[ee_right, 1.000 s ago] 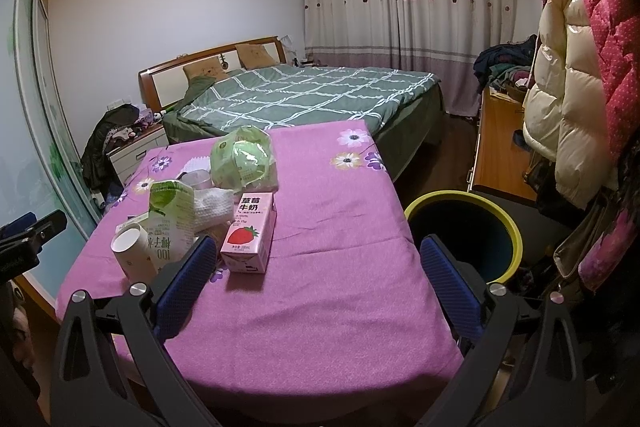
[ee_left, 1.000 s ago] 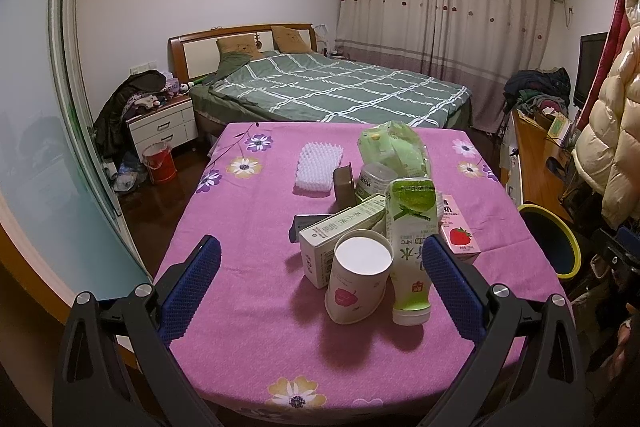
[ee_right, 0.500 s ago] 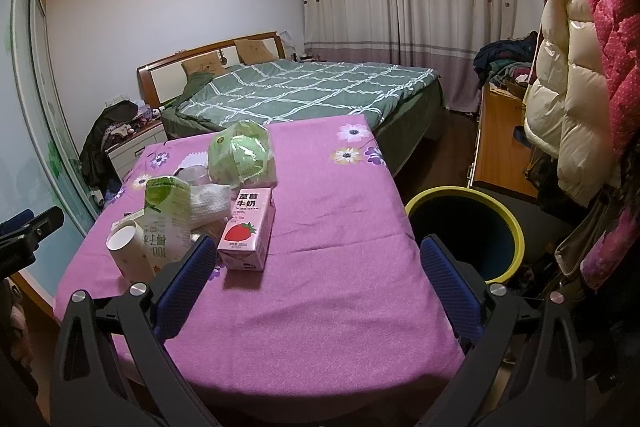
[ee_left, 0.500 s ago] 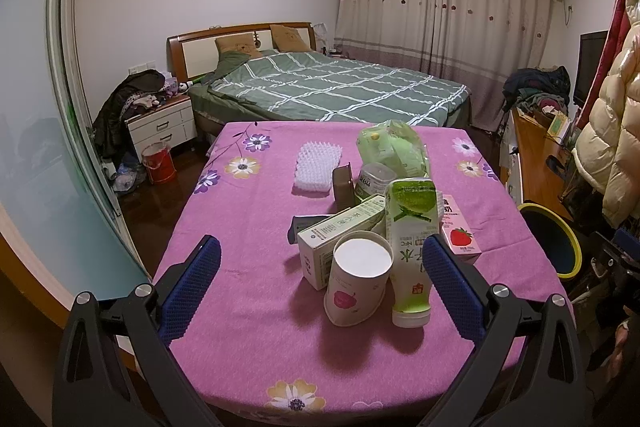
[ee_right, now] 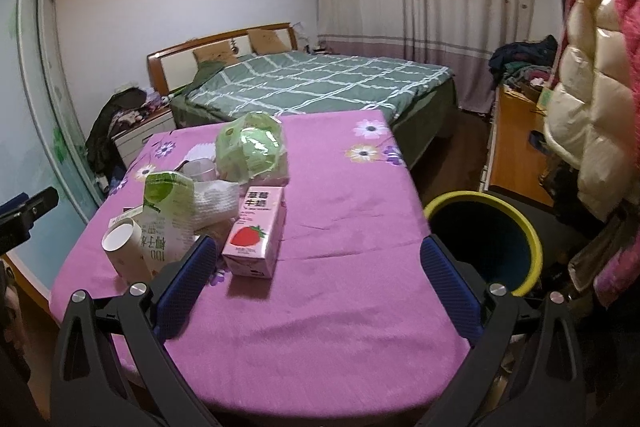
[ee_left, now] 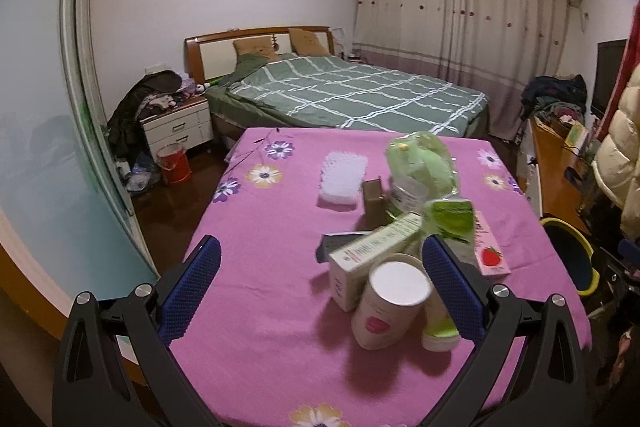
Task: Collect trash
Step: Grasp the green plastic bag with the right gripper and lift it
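Room: bedroom, with a table [ee_right: 328, 307] under a pink flowered cloth in front; its near edge lies just under both cameras.
Left gripper [ee_left: 320, 291]: jaws spread wide, holding nothing, hanging over the near edge with the trash cluster off to its right.
Right gripper [ee_right: 316, 287]: equally wide, empty, over bare cloth near the right edge.
Paper cup [ee_left: 390, 301]: upright, nearest the near edge, touching the white carton [ee_left: 372, 259] behind it; probably the easiest first grab.
Green juice carton [ee_right: 170, 215]: upright beside the cup.
Strawberry milk box [ee_right: 256, 235]: lying flat, closest to the right gripper.
Green plastic bag [ee_right: 252, 149]: farther back, mid-table.
Bin [ee_right: 486, 239]: yellow-rimmed, on the floor just off the right edge, presumably placed for short drops.
Bed [ee_left: 344, 95]: beyond the far edge.
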`<action>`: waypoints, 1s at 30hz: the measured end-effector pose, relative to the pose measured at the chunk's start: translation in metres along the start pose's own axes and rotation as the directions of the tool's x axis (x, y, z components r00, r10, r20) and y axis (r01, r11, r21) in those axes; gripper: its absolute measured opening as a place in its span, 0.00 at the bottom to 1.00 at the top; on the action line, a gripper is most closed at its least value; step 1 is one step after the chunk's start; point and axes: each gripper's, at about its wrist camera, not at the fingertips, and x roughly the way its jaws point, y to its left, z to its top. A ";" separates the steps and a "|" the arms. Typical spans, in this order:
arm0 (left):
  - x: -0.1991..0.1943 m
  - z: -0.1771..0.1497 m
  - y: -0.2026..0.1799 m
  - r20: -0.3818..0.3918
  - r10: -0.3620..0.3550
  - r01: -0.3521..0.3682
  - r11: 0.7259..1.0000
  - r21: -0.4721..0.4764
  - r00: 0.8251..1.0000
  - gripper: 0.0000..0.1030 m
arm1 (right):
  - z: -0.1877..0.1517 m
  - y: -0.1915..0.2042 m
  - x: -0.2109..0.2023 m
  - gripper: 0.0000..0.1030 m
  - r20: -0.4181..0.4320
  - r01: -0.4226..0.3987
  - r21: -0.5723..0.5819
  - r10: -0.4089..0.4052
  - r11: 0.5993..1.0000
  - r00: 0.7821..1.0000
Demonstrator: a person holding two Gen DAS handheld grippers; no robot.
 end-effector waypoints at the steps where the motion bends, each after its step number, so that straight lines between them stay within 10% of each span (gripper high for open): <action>1: 0.004 0.001 0.003 -0.001 0.004 -0.004 1.000 -0.006 1.000 0.96 | 0.002 0.004 0.007 0.94 -0.011 -0.011 -0.008 0.011 1.000 1.000; 19: 0.056 0.029 0.014 -0.024 0.017 -0.017 1.000 -0.009 1.000 0.96 | 0.116 0.050 0.220 0.79 -0.182 -0.151 -0.095 0.132 0.984 0.974; 30: 0.086 0.034 0.009 -0.054 0.006 -0.006 1.000 -0.011 0.999 0.96 | 0.135 0.041 0.330 0.53 -0.363 -0.236 0.031 0.231 0.971 0.903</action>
